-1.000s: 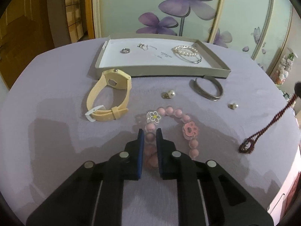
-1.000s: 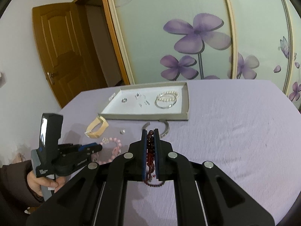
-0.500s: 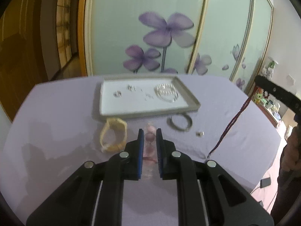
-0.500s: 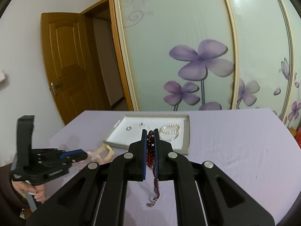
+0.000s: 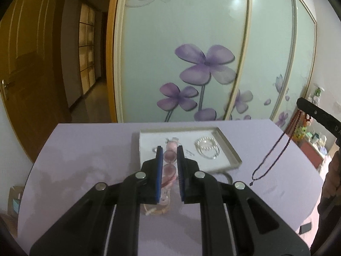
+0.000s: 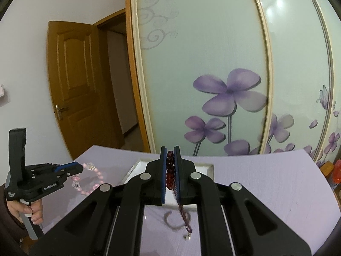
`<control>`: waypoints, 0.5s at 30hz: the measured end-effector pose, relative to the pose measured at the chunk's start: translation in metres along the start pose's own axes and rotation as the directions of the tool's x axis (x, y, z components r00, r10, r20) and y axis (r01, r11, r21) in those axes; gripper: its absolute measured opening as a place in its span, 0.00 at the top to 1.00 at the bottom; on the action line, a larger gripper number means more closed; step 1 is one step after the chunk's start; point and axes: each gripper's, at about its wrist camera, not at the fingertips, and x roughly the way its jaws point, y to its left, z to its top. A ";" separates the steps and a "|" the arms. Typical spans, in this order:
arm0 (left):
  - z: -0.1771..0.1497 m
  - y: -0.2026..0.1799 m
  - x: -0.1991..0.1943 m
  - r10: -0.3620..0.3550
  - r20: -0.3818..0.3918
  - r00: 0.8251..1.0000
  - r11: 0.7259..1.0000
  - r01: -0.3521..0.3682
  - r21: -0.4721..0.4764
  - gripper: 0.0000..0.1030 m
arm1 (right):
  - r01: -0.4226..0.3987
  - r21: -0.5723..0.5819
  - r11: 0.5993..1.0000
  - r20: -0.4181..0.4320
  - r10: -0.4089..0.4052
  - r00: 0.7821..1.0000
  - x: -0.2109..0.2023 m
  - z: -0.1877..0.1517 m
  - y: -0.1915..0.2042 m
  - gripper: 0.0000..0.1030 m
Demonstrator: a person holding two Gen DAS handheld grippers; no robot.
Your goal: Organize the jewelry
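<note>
Hanging above the lavender table (image 5: 89, 153), the pink bead bracelet (image 6: 90, 179) was pinched between the blue pads of the left gripper (image 5: 169, 160), its loop with a small flower charm dangling free in the right wrist view. The right gripper (image 6: 170, 166) was clamped on a dark red bead necklace (image 6: 170, 170), whose thin strand drooped below the fingers to a small pendant, clear of the cloth. Beyond both tools lay the white jewelry tray (image 5: 231, 149), holding a pearl bracelet (image 5: 205, 145) beside a silver bangle and some smaller silver pieces too blurred to name. A grey bangle (image 6: 168, 219) rested on the table just outside the tray's near edge.
</note>
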 end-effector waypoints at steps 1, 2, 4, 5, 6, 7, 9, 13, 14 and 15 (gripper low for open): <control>0.004 0.002 0.003 -0.001 0.004 1.000 1.000 0.001 -0.009 0.87 | 0.006 0.001 1.000 0.004 -0.006 1.000 0.004 0.003 -0.002 0.94; 0.009 0.005 0.006 0.000 0.010 1.000 1.000 0.000 -0.019 0.87 | 0.010 0.007 1.000 0.005 -0.010 1.000 0.010 0.008 -0.004 0.94; 0.015 0.008 0.012 0.002 0.016 1.000 1.000 -0.001 -0.025 0.87 | 0.012 0.017 1.000 0.007 -0.012 1.000 0.017 0.012 -0.007 0.94; 0.017 0.009 0.015 0.005 0.018 1.000 1.000 -0.004 -0.026 0.87 | 0.013 0.022 1.000 0.007 -0.013 1.000 0.022 0.015 -0.008 0.94; 0.020 0.011 0.020 0.006 0.018 1.000 0.999 -0.006 -0.031 0.87 | 0.013 0.027 1.000 0.007 -0.013 1.000 0.028 0.018 -0.010 0.94; 0.023 0.012 0.023 0.007 0.017 1.000 0.999 -0.006 -0.035 0.87 | 0.013 0.029 0.999 0.006 -0.013 1.000 0.032 0.020 -0.010 0.93; 0.028 0.016 0.030 0.007 0.014 1.000 0.999 -0.006 -0.042 0.87 | 0.013 0.030 0.999 0.007 -0.013 1.000 0.042 0.024 -0.011 0.94; 0.038 0.024 0.046 0.013 0.010 1.000 0.998 -0.013 -0.054 0.87 | 0.016 0.024 1.000 0.011 -0.016 1.000 0.060 0.032 -0.011 0.94; 0.041 0.025 0.051 0.015 0.009 1.000 0.998 -0.015 -0.053 0.87 | 0.014 0.027 1.000 0.010 -0.015 1.000 0.065 0.033 -0.012 0.93; 0.042 0.026 0.054 0.016 0.009 1.000 0.998 -0.016 -0.053 0.87 | 0.012 0.032 0.999 0.007 -0.012 1.000 0.072 0.034 -0.013 0.94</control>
